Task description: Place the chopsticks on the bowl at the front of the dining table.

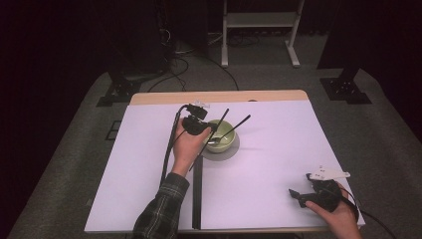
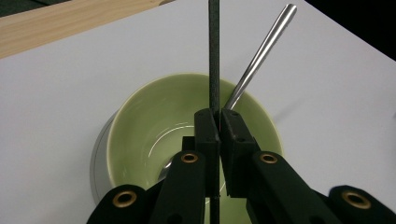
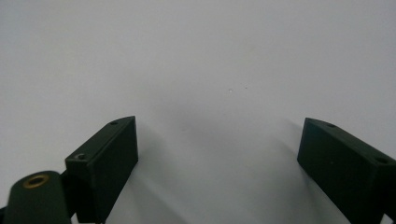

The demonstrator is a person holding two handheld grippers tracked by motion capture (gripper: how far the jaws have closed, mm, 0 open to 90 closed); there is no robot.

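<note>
Left gripper [image 2: 218, 122]: jaws closed tight on a thin black rod [image 2: 214, 56], which is pinched between the pads and runs up past them, over the green bowl [image 2: 140, 116]. In the high view the same gripper [image 1: 195, 124] is held at the bowl's left rim, and a second black rod [image 1: 236, 127] is seen slanting across the bowl [image 1: 226, 144]; whether it is also gripped cannot be told.

A metal spoon [image 2: 261, 51] is leaned inside the bowl, handle up and outward. The bowl is set on a grey saucer [image 1: 219, 155], mid-table on the white sheet [image 1: 273, 164].

Right gripper [image 3: 219, 163]: jaws spread wide, nothing held, parked over bare sheet at the near right corner [image 1: 318, 191].

Judged progress: rod grasped and brought over the bowl; placing or releasing it is judged still to be done.
</note>
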